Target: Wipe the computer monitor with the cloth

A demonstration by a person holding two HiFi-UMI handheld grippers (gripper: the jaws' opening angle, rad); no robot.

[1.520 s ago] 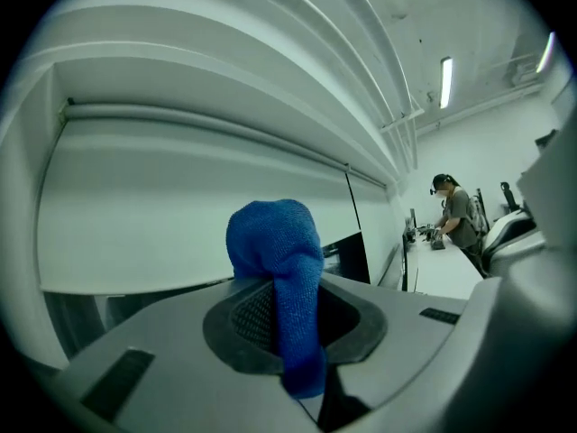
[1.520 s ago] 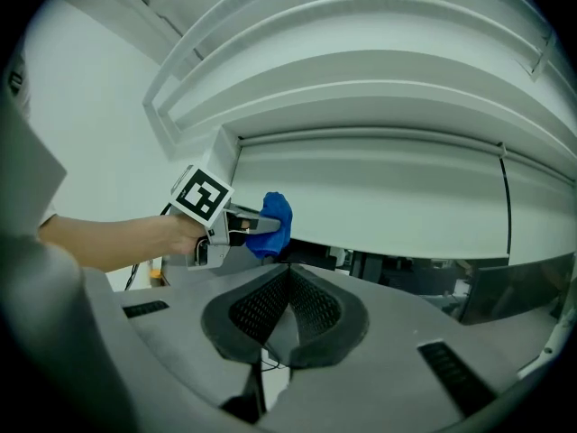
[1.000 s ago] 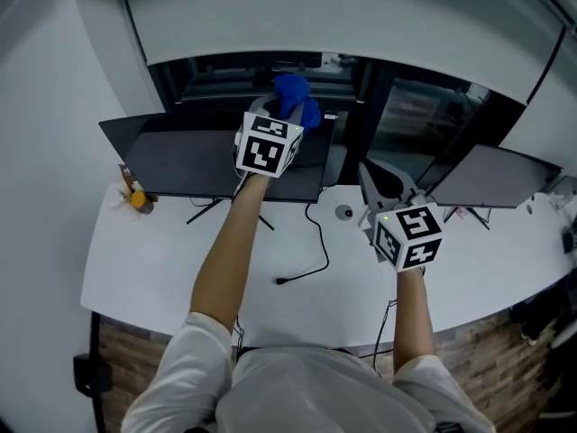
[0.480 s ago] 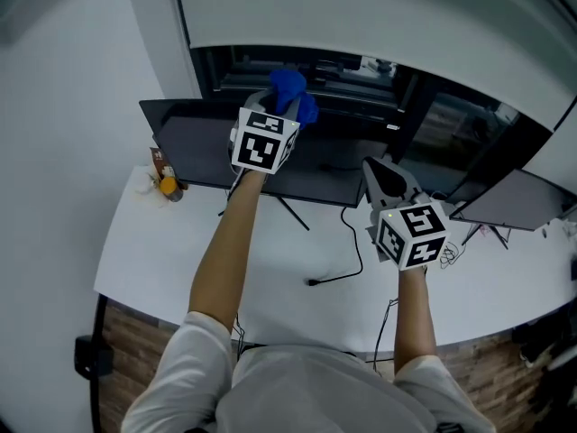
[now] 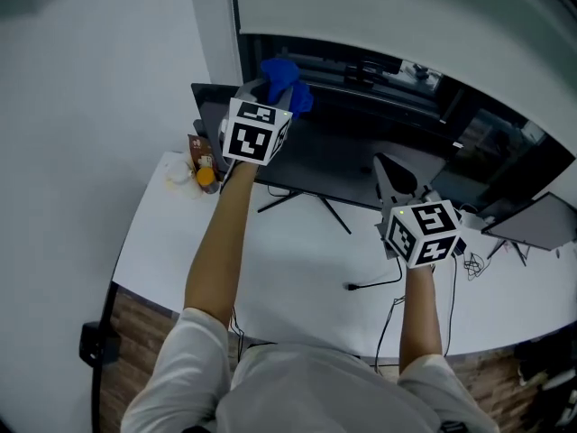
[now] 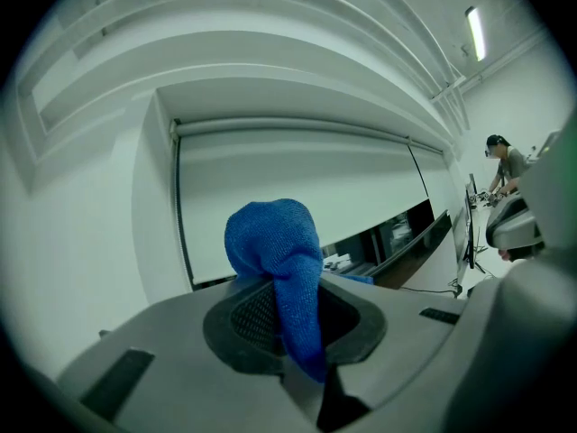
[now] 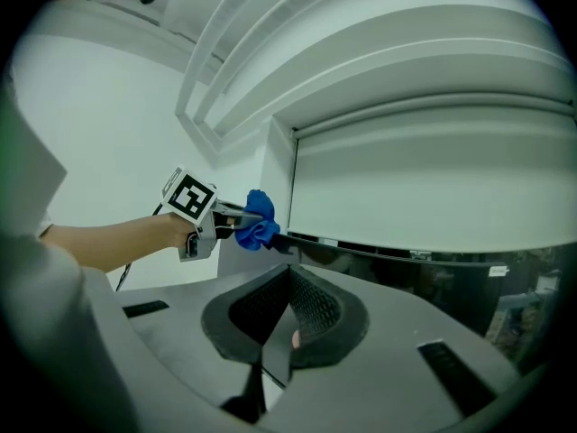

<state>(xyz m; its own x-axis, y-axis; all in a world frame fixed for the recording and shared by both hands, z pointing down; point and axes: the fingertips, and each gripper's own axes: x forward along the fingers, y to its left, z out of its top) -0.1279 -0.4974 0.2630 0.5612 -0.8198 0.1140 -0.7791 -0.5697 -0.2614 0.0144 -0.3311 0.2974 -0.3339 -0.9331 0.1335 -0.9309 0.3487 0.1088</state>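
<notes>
Left gripper, clamped on blue cloth, at monitor's top-left corner; screen runs rightward. Right gripper closed, empty.

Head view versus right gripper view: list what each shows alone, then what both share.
Only the head view: the white desk, the black cable lying on it and a few small items at its left end. Only the right gripper view: the right gripper seen along its own jaws, together with nothing between them. Both: the left gripper shut on the blue cloth at the top edge of the monitor.
</notes>
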